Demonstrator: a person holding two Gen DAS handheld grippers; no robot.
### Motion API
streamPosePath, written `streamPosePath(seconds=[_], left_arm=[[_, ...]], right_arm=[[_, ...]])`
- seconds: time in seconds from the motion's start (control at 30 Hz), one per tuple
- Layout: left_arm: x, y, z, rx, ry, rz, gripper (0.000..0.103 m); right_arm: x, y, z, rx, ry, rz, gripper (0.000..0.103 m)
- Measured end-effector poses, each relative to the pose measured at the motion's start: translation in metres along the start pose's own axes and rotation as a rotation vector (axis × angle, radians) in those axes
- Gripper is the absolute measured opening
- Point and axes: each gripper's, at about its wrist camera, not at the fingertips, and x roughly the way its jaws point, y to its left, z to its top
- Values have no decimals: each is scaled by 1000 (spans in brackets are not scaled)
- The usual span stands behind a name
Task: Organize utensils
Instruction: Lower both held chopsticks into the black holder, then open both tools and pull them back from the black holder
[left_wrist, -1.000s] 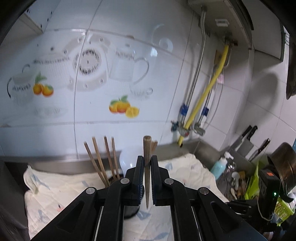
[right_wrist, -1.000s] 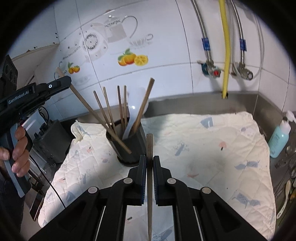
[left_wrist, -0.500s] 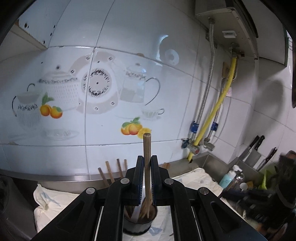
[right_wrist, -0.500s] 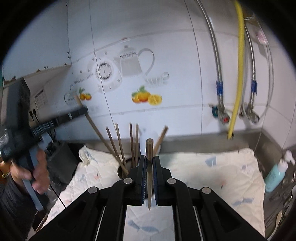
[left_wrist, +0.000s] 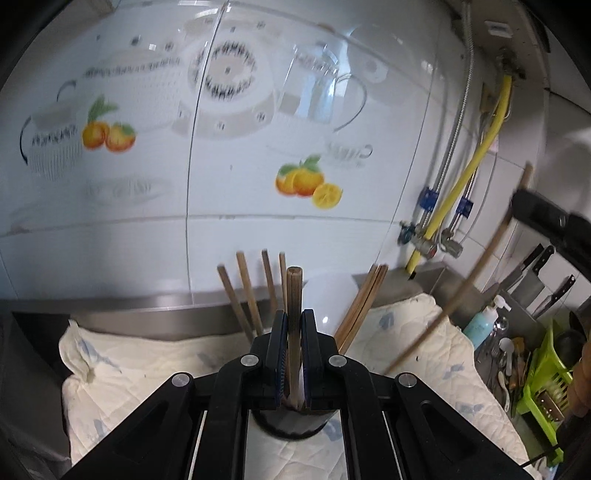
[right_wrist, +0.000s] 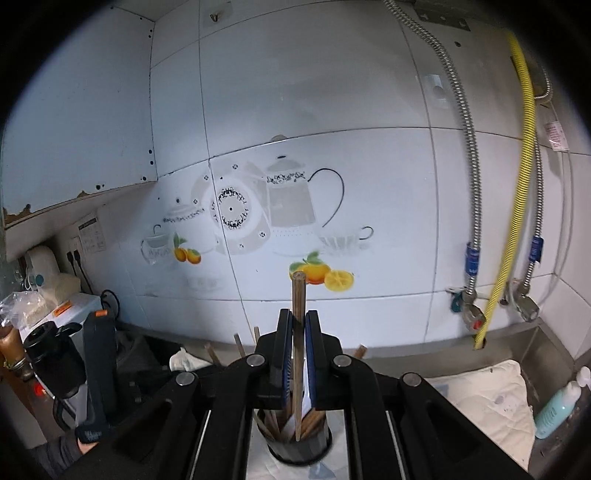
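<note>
Each gripper (left_wrist: 293, 354) (right_wrist: 298, 358) consists of matte black linkage arms joined by silver round-head screws. The inner finger pads (right_wrist: 286, 363) are blue and ribbed.

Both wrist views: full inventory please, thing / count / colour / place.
Held chopsticks: 2, brown wood, one in each gripper, the left one, the right one with its tip inside the holder.
Utensil holder: 1, black, on the cloth below both grippers.
Standing chopsticks: several, brown, in the holder.
Spoon: 1, white, in the holder.
Quilted cloth: 1, cream with blue print, covering the counter.
Bottle: 1, teal, white pump, right of the cloth.
Hose: 1, yellow, on the tiled wall.
Knives: about three, black handles, rack far right.
Basket: 1, green, far right.
Left gripper: black, jaws shut.
Right gripper: black, jaws shut.
</note>
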Motion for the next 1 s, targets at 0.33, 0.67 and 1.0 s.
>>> streamPosePath(seconds=[0.33,0.67,1.0], left_arm=[[15,7,-7,-22,44,0,9],[1,19,-12,-80,39,11,36],[-26,11,-14,-87,8,29,57]], right_arm=[[45,1,-30,28,100,12,9],[62,-13,-59,71,211,33,9],[43,-14,-67,57,208,28,32]])
